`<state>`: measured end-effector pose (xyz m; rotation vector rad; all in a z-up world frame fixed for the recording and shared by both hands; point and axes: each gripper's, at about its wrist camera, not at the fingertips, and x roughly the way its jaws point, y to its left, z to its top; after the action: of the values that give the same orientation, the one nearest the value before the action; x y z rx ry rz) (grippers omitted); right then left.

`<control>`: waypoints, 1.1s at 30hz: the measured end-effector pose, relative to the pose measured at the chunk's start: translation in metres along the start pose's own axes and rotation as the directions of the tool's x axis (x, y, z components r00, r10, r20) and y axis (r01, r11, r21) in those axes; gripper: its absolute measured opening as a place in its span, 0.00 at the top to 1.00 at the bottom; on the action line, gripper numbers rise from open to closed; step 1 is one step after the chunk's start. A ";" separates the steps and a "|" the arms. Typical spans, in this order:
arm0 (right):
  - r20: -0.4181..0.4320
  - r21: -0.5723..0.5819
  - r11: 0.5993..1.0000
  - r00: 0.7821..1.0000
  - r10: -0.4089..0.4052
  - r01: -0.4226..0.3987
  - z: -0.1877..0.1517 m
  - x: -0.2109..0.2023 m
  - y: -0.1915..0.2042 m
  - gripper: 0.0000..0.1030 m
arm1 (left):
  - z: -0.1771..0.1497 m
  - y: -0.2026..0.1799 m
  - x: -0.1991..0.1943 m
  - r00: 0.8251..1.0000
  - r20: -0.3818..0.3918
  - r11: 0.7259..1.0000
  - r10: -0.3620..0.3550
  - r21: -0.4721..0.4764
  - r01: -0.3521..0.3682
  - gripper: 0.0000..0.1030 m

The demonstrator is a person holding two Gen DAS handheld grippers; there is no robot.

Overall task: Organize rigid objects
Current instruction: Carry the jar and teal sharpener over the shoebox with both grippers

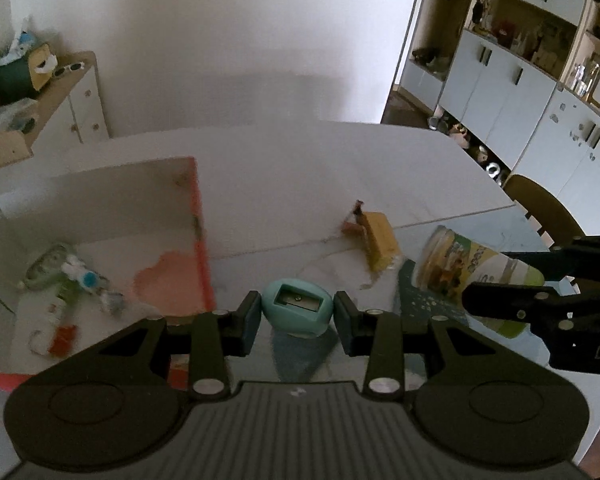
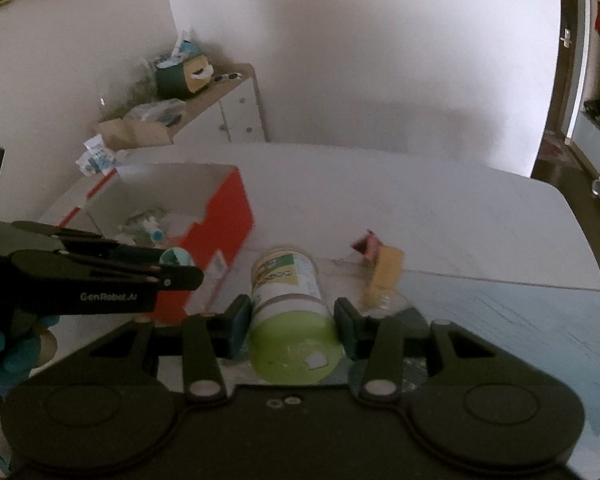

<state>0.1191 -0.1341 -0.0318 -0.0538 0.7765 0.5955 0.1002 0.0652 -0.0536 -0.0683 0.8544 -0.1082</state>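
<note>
Box [image 1: 198, 216] lies at 10 o'clock of the left gripper [image 1: 297, 312], whose pads pinch the teal sharpener [image 1: 298, 306]; this hand is nearer it. Right gripper [image 2: 293, 326] clasps the lime-lidded jar [image 2: 290, 312], long axis toward 12 o'clock

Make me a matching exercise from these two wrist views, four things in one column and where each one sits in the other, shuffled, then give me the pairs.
Things:
1. teal pencil sharpener
2. green-lidded jar
3. yellow block
4. correction tape dispenser

Places:
A. inside the red and white box
B. between the fingers of the right gripper
C. on the table, beyond the jar
D. between the fingers of the left gripper

Pairs: 1-D, 2-B, 3-C, 4-A
</note>
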 end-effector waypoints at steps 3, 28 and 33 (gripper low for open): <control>0.012 0.008 1.000 1.000 0.015 -0.016 0.007 0.001 0.014 0.56 | 0.004 0.018 -0.011 1.000 0.013 1.000 -0.001 0.000 0.001 0.62; 0.062 -0.065 0.997 0.997 0.037 -0.033 0.079 0.069 0.127 0.58 | 0.015 0.170 -0.009 0.995 0.012 0.990 0.103 -0.093 -0.102 0.62; 0.063 -0.091 0.996 0.998 0.024 -0.018 0.098 0.101 0.142 0.59 | 0.018 0.184 0.015 0.993 -0.020 0.988 0.119 -0.093 -0.121 0.62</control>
<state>0.1641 0.0591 -0.0056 -0.1093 0.6889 0.6492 0.1360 0.2462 -0.0719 -0.1040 0.8762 0.0448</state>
